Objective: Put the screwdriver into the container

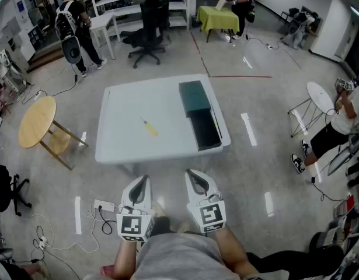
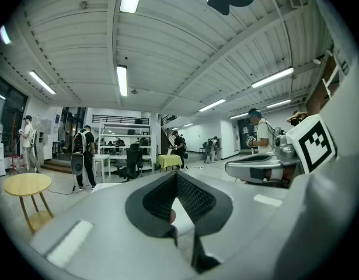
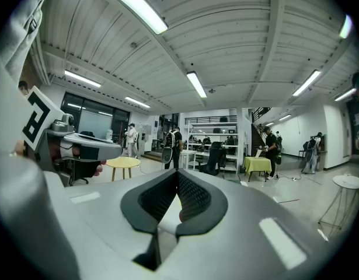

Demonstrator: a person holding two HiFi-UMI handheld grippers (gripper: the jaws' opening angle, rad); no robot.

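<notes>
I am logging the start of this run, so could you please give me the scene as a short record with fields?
table: white, holds both task things
screwdriver: yellow handle, lying flat near the table's middle
container: dark, on the table's right part, apart from the screwdriver
left gripper: shut, empty, short of the table
right gripper: shut, empty, beside the left one
task state: screwdriver not yet in the container
</notes>
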